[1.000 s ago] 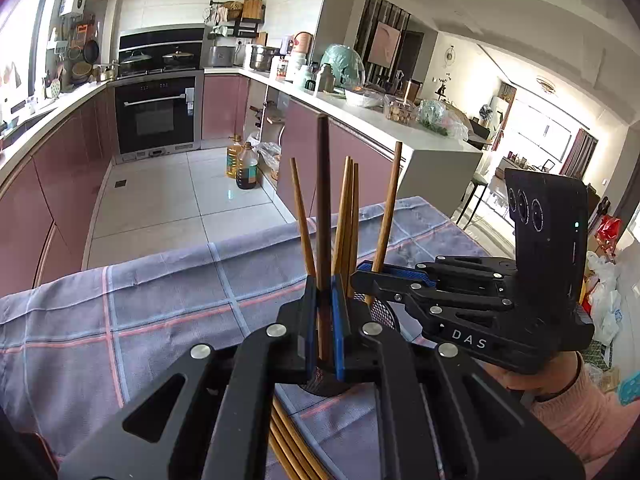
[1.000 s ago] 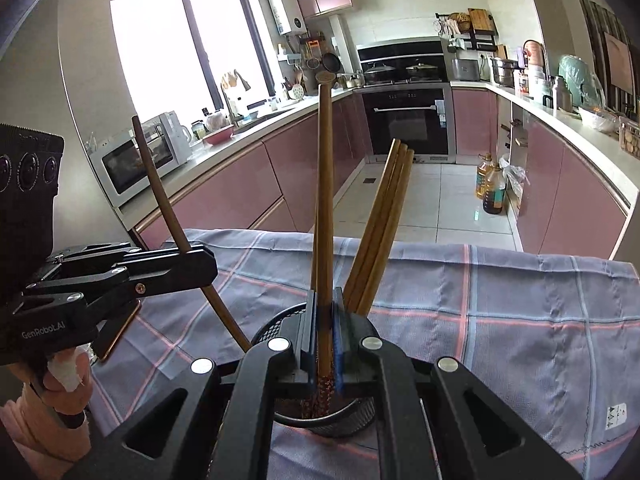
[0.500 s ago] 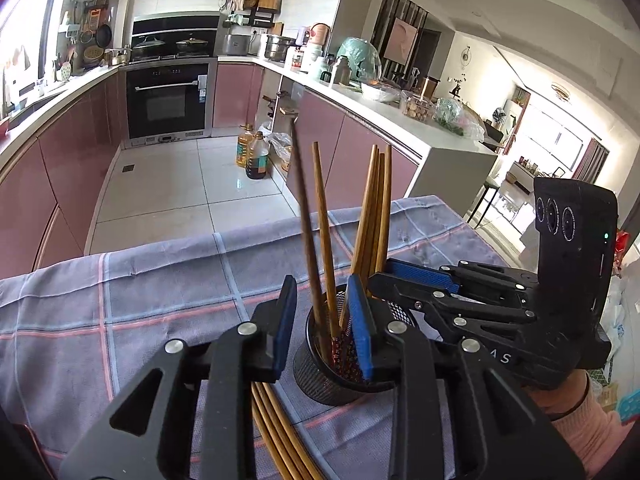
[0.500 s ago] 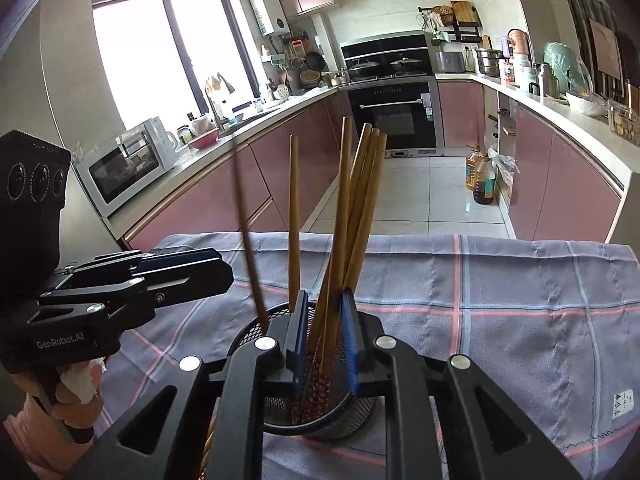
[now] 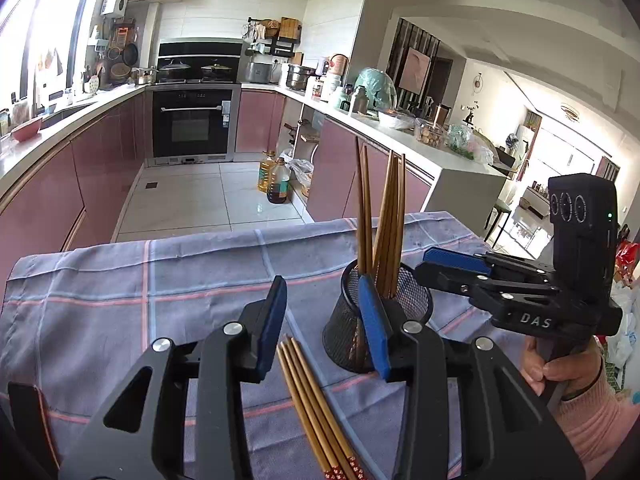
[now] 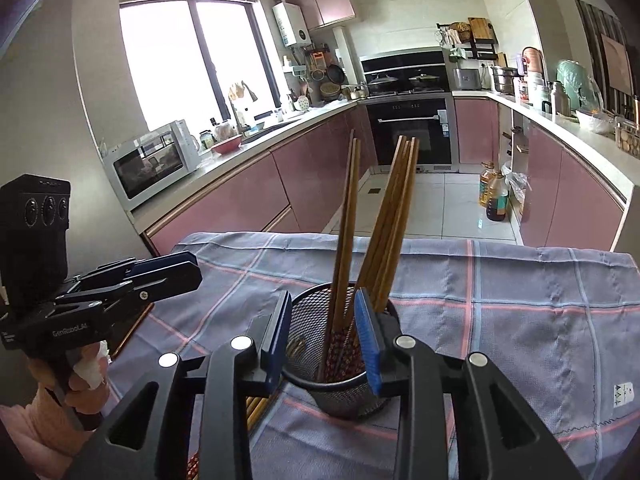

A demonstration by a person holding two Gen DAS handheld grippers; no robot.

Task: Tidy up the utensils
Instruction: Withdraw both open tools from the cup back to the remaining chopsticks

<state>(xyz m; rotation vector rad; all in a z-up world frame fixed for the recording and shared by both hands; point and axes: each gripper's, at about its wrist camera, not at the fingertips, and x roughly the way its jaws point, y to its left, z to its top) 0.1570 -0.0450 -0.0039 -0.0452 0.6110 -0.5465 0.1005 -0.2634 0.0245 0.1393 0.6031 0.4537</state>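
Note:
A black mesh holder (image 5: 352,332) stands upright on the checked cloth with several brown chopsticks (image 5: 384,216) upright in it. Several more chopsticks (image 5: 316,408) lie flat on the cloth in front of it. My left gripper (image 5: 324,320) is open and empty, just left of the holder and above the lying chopsticks. In the right wrist view my right gripper (image 6: 326,338) is open and empty, its jaws on either side of the holder (image 6: 340,392), whose chopsticks (image 6: 380,232) lean apart. Each gripper shows in the other's view: the right (image 5: 456,264), the left (image 6: 168,272).
The blue-grey checked cloth (image 5: 140,300) covers the table, with its far edge close behind the holder. Beyond it are a tiled floor, pink kitchen cabinets and an oven (image 5: 192,128). A small white label (image 6: 622,394) lies on the cloth at the right.
Both grippers opened and let go of a chopstick each; those now stand in the holder. Both grippers have drawn back and lowered, the left one shifting left.

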